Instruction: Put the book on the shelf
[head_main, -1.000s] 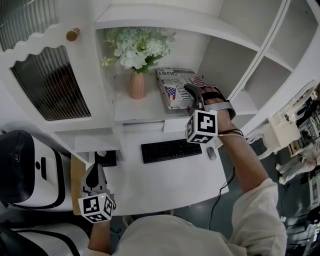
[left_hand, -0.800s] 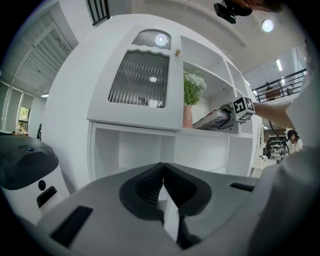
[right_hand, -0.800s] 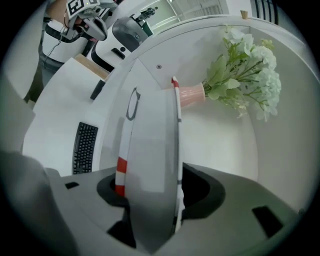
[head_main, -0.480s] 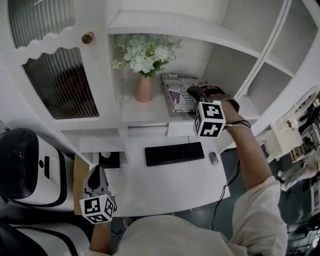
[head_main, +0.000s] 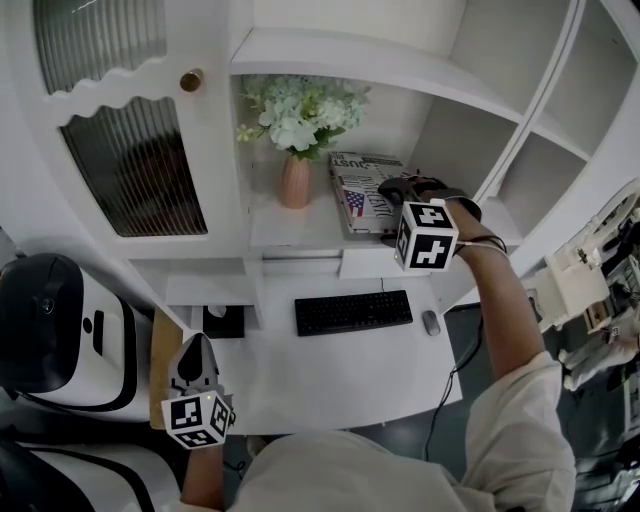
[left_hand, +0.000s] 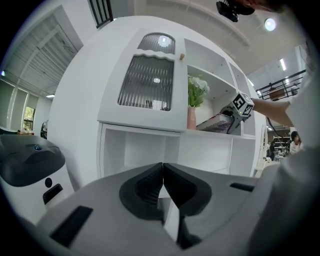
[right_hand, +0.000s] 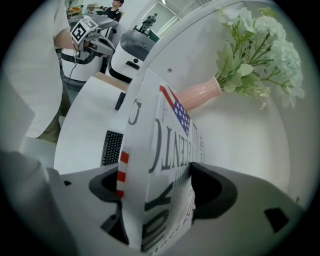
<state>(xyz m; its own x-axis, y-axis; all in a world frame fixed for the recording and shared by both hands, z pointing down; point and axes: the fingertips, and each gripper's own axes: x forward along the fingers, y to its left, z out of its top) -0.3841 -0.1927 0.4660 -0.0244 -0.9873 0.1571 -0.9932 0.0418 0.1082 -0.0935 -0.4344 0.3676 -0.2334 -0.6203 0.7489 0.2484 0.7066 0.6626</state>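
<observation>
While the right tool (head_main: 392, 192) opens its jaws around the book (head_main: 360, 178) lying on the shelf (head_main: 290, 228) beside the vase (head_main: 294, 182), withdraw straight back without dragging it; left tool (head_main: 196, 352) pressed together, empty.

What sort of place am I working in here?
Likely a study or home-office setup, perhaps a showroom: a white desk with a keyboard and mouse, under a white shelf unit holding a flower vase and a book.
</observation>
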